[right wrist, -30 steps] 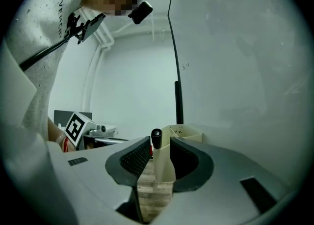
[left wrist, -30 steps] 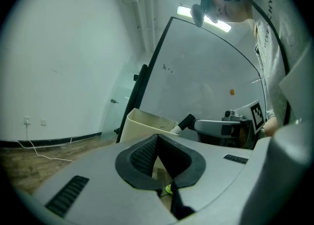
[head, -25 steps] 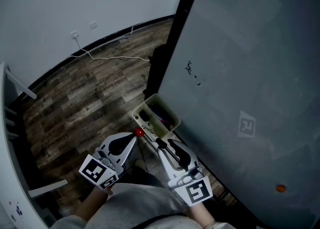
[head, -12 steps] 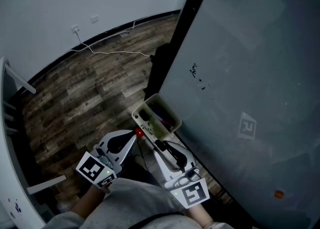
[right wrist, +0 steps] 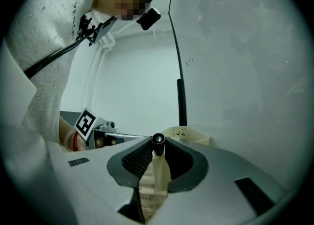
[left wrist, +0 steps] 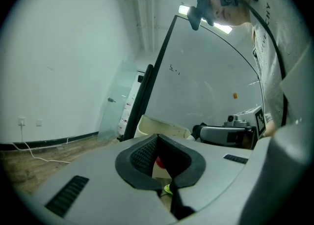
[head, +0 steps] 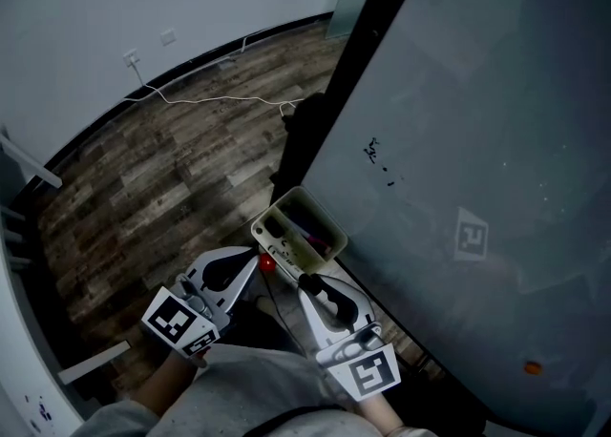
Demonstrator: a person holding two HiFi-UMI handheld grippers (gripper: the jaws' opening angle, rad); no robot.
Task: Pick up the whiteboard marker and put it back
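A white whiteboard marker with a black cap [right wrist: 158, 162] stands crosswise between the jaws of my right gripper [right wrist: 158, 141]. Those jaws have just been closing, and the pads now press on the cap. In the head view that gripper [head: 305, 282] points at the cream marker holder [head: 286, 206], which hangs on the whiteboard's lower edge. My left gripper [head: 260, 260] is just left of it, shut on a red-capped marker [head: 267, 261]. The red cap [left wrist: 159, 161] shows between the left gripper's [left wrist: 157, 138] pads. The holder [left wrist: 162, 125] lies straight ahead in both gripper views [right wrist: 189, 133].
The large grey whiteboard [head: 458, 139] with its black frame [head: 325, 130] fills the right side. On the left is wooden floor [head: 162, 187], with a white cable [head: 210, 99] along the wall. Other markers lie inside the holder. A white frame [head: 91, 361] stands at the lower left.
The head view has drifted a little. Both grippers stay beside the holder, and the right jaws have narrowed round the black-capped marker.
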